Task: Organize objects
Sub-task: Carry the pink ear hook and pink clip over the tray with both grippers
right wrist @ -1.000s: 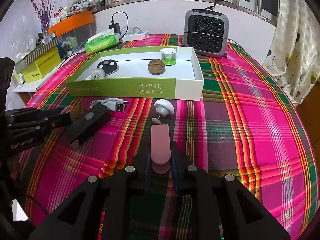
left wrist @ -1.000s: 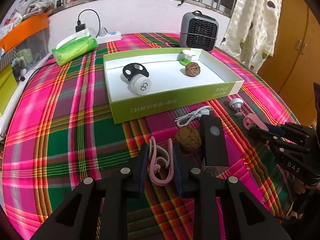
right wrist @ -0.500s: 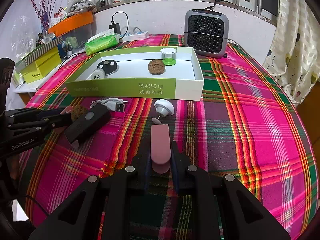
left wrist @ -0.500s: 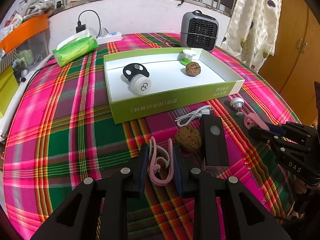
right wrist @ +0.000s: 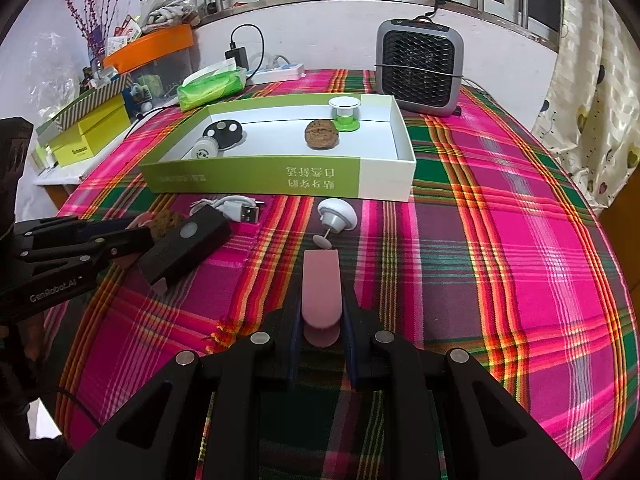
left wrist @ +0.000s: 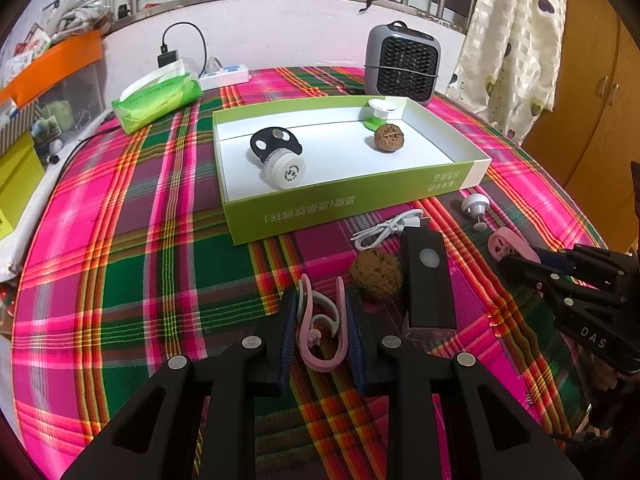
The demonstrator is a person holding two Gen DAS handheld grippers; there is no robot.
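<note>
My left gripper (left wrist: 321,300) is shut on a pink curved hook (left wrist: 320,336) just above the plaid cloth. Right beside it lie a walnut (left wrist: 376,274), a black rectangular block (left wrist: 428,280) and a white USB cable (left wrist: 384,228). My right gripper (right wrist: 322,310) is shut on a second pink hook (right wrist: 321,288), seen edge-on, with a white knob with a pin (right wrist: 337,214) just ahead of it. The green and white box (right wrist: 256,180) holds a walnut (right wrist: 321,135), a green and white spool (right wrist: 345,112), a black disc (right wrist: 224,132) and a white cap (right wrist: 204,149).
A grey fan heater (right wrist: 420,68) stands behind the box. A green tissue pack (left wrist: 158,98) and a power strip (left wrist: 224,74) lie at the back left. Yellow boxes (right wrist: 88,136) sit past the table's left edge. A curtain (left wrist: 508,40) and a wooden cupboard (left wrist: 592,100) stand to the right.
</note>
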